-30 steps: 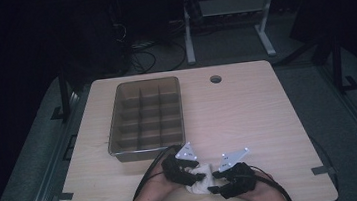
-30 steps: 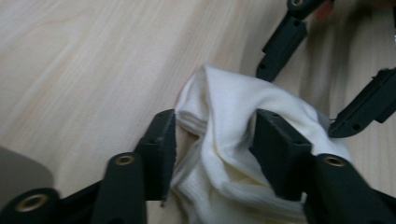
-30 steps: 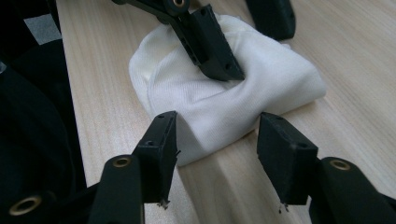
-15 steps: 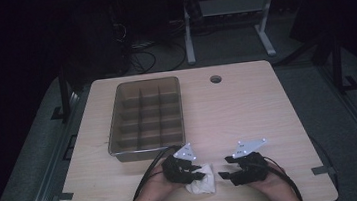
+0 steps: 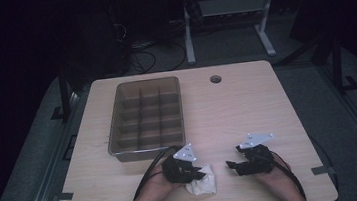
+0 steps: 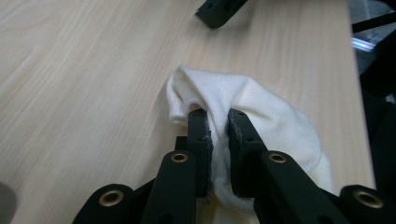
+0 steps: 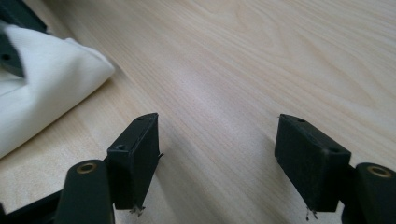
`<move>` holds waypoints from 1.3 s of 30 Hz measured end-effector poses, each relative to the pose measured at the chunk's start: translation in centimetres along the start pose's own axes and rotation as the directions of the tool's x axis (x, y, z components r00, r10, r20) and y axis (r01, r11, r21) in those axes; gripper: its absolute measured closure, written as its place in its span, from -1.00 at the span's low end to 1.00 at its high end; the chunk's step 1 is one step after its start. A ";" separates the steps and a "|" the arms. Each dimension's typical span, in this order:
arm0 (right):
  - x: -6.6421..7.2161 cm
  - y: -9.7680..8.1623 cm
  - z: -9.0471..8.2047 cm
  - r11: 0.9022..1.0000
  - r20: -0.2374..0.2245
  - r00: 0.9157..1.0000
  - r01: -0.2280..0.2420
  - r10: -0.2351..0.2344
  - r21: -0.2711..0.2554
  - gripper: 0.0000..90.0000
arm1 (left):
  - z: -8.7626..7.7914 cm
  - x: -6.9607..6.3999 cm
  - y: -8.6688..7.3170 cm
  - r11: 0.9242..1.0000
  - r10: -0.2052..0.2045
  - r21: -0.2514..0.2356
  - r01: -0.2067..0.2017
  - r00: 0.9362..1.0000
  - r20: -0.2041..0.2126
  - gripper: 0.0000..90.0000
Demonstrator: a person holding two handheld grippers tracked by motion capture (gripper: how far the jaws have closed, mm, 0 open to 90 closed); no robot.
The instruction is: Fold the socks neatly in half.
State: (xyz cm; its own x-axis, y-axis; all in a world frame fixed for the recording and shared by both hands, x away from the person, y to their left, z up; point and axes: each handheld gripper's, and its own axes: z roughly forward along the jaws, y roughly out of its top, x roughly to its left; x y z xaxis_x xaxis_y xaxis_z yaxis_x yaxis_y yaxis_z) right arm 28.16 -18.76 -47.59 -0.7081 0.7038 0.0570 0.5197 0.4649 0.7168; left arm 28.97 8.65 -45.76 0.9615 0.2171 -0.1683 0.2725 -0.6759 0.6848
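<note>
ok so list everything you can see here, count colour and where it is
cloth: one, white, crumpled on the near edge of the table, a fold pinched by the left tongs
divided tray: one, translucent brownish grey, left half of the table, its compartments look empty
table: one, light wood, with a round hole near its far edge
desk frame: one, pale metal legs, on the floor beyond the table
cables: several, dark, on the floor behind the table
left tongs: one, black, jaws have just been closing and now press on the cloth
right tongs: one, black, jaws have just been opening, nothing between them, beside the cloth
hands: two, at the near edge
</note>
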 end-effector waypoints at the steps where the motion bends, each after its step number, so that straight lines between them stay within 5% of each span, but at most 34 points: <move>1: 0.0 0.0 0.0 1.000 0.000 1.000 -0.003 0.003 -0.004 -0.36 | -0.1 -0.1 0.1 1.000 0.002 -0.003 -0.002 1.000 0.002 0.80; 26: 0.1 -0.3 0.4 1.000 0.040 0.999 -0.003 0.004 -0.021 -0.58 | -5.9 0.0 1.5 0.993 -0.013 -0.117 0.011 1.000 -0.014 0.80; 39: 0.1 -0.3 0.4 1.000 0.042 0.999 -0.007 0.008 -0.020 -0.58 | -8.5 0.9 2.8 0.992 -0.006 -0.126 -0.001 0.998 -0.059 0.80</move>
State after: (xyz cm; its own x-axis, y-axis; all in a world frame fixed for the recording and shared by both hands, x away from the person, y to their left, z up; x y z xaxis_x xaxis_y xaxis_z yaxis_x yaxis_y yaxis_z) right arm 28.14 -18.55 -48.08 -0.6835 0.7291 0.0336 0.5149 0.4490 0.7303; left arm 30.26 12.97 -37.96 0.9561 0.2623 -0.1308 0.2649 -0.5821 0.7687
